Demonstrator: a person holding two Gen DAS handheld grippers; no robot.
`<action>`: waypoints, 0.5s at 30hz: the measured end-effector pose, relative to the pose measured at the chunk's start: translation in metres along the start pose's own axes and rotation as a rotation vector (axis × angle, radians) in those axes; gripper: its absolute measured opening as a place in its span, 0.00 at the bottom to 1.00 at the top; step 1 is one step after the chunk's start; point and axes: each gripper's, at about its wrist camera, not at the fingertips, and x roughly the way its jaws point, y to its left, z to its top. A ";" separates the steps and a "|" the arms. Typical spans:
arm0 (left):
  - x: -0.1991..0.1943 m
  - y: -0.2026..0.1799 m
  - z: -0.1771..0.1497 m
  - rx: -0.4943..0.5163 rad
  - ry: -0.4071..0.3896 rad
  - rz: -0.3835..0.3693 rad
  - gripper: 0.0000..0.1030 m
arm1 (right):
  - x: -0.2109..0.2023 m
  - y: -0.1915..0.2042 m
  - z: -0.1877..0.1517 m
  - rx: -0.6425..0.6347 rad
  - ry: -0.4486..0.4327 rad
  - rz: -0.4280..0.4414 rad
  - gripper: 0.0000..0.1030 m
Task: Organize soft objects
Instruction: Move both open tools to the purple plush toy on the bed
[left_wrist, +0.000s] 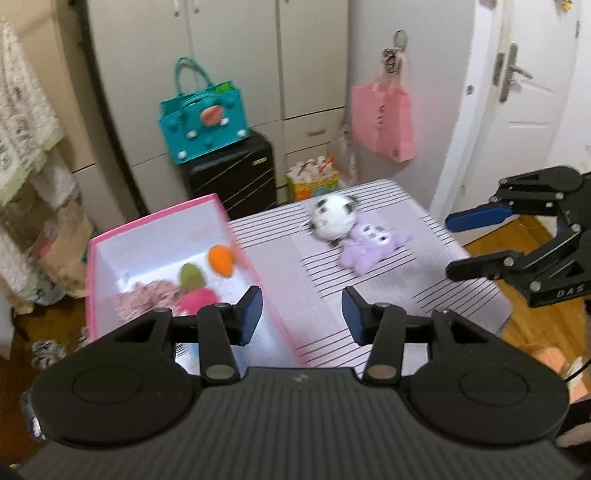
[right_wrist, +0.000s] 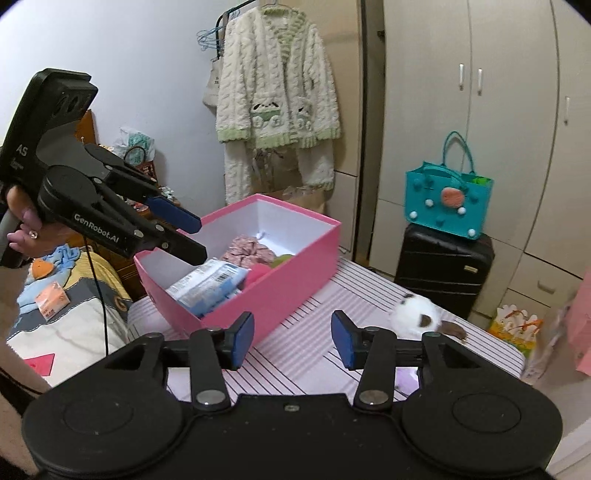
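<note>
A pink box (left_wrist: 162, 221) (right_wrist: 295, 288) stands on a striped table (left_wrist: 369, 295) (right_wrist: 314, 354). It holds an orange plush (left_wrist: 221, 259), a green and pink plush (left_wrist: 194, 288), a pink patterned fabric bundle (left_wrist: 146, 295) (right_wrist: 245, 249) and a blue-white pack (right_wrist: 207, 284). A white and purple plush doll (left_wrist: 347, 232) (right_wrist: 415, 314) lies on the table to the box's right. My left gripper (left_wrist: 302, 314) (right_wrist: 195, 236) is open and empty over the box's near corner. My right gripper (right_wrist: 293, 338) (left_wrist: 448, 245) is open and empty, right of the doll.
A black suitcase (left_wrist: 236, 173) (right_wrist: 443, 269) with a teal bag (left_wrist: 205, 122) (right_wrist: 448, 199) on it stands behind the table by the wardrobe. A pink bag (left_wrist: 384, 118) hangs on the wall. A bed (right_wrist: 74, 314) lies left of the table.
</note>
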 end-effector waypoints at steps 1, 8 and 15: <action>0.003 -0.005 0.003 0.001 -0.009 -0.018 0.46 | -0.002 -0.004 -0.002 0.001 -0.003 -0.002 0.54; 0.027 -0.039 0.014 0.053 -0.097 -0.066 0.51 | -0.012 -0.031 -0.018 0.015 0.008 -0.033 0.61; 0.065 -0.061 0.020 0.022 -0.080 -0.110 0.52 | -0.003 -0.060 -0.036 0.030 0.012 -0.030 0.70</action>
